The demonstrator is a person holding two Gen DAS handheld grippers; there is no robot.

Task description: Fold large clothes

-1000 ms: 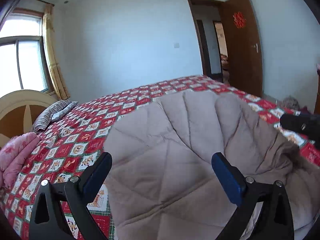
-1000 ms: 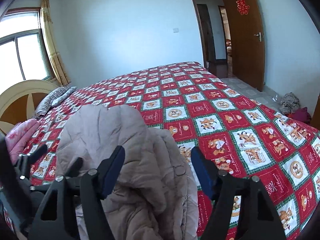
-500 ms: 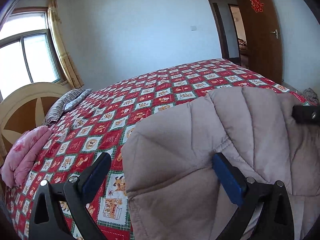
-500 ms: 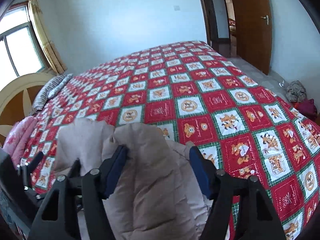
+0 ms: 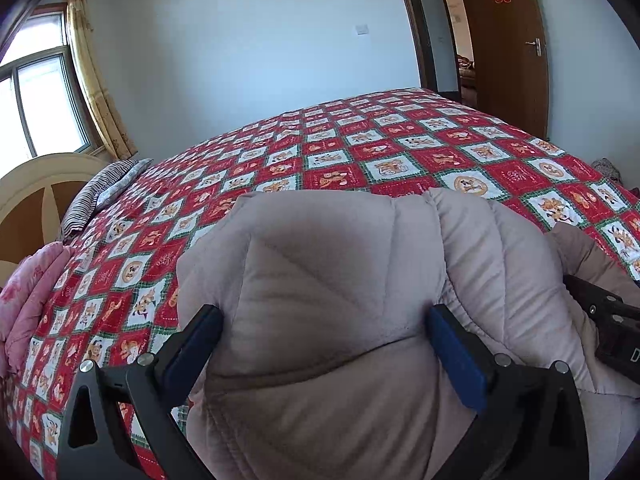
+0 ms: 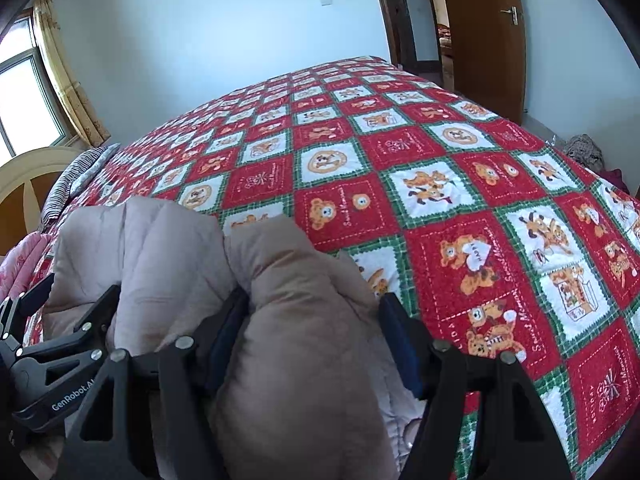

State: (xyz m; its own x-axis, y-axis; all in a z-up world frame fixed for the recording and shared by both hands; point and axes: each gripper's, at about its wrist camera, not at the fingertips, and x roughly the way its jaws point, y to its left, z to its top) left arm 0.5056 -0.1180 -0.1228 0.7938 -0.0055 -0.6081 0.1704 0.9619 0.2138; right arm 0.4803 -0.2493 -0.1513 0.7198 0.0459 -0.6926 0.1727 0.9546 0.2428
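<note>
A beige quilted padded coat lies bunched at the near edge of a bed with a red, white and green cartoon-patch cover. My left gripper is wide open, with a fold of the coat bulging between its blue-padded fingers. My right gripper is also open, its fingers straddling a puffy roll of the same coat. The left gripper shows at the lower left of the right wrist view; the right gripper shows at the right edge of the left wrist view.
A pink folded quilt and a striped pillow lie by the cream headboard at the left. A window with a yellow curtain is behind. An open brown door stands at the far right. Clothes lie on the floor.
Both grippers have dropped lower and closer to the coat, which has sunk from a raised spread into a bunched heap on the bed. More of the bed cover shows beyond it.
</note>
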